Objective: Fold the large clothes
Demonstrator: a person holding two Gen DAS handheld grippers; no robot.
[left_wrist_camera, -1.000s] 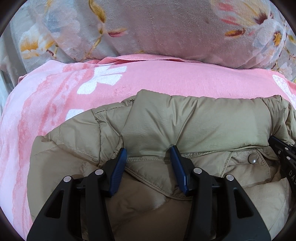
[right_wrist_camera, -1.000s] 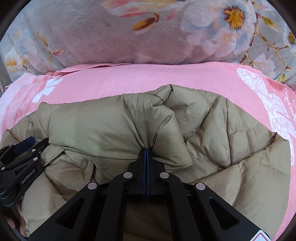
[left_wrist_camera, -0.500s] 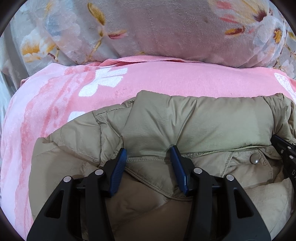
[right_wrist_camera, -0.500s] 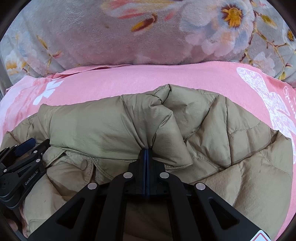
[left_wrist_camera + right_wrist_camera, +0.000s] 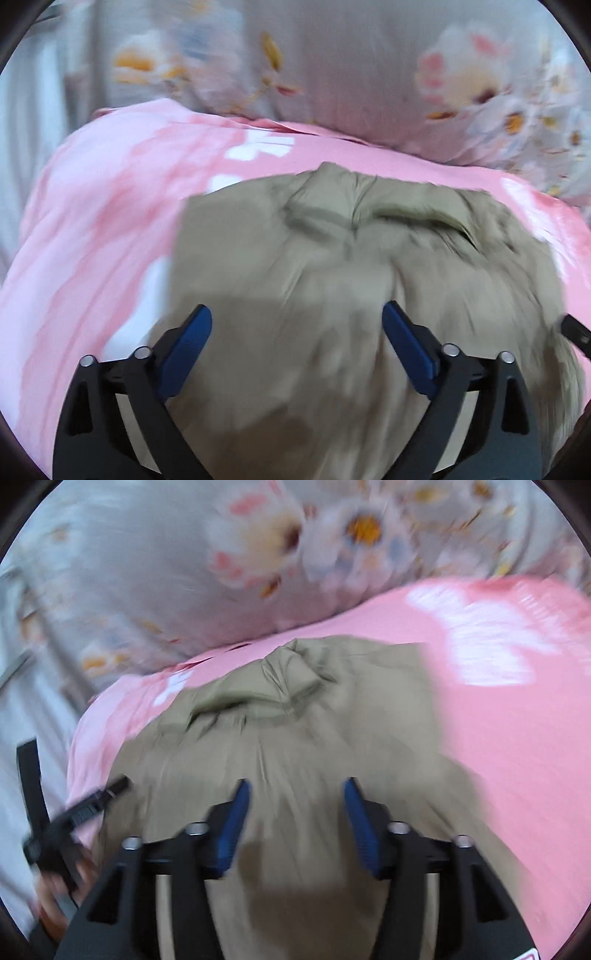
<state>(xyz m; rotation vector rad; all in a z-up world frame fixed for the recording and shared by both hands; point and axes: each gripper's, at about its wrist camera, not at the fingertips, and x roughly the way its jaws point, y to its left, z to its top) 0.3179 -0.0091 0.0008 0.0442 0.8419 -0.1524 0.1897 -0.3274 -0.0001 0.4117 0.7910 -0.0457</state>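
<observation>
A khaki puffer jacket (image 5: pixel 351 266) lies bunched on a pink sheet (image 5: pixel 110 221), its folded collar edge at the far side (image 5: pixel 291 686). My left gripper (image 5: pixel 297 332) hovers over the jacket with its jaws opening wide and nothing between its blue pads (image 5: pixel 186 339). Over the same jacket, my right gripper (image 5: pixel 295 812) is also opening, its pads (image 5: pixel 236 819) clear of the fabric. Both views are blurred by motion. The left gripper shows at the left edge of the right wrist view (image 5: pixel 77 812), held by a hand.
A grey floral quilt (image 5: pixel 351 74) is heaped behind the pink sheet (image 5: pixel 517 720). A pale striped wall or curtain (image 5: pixel 22 147) stands at the far left. Bare pink sheet lies left and right of the jacket.
Both grippers have let go of the jacket's collar, opened and pulled back and up. The jacket now lies released, seen from farther off.
</observation>
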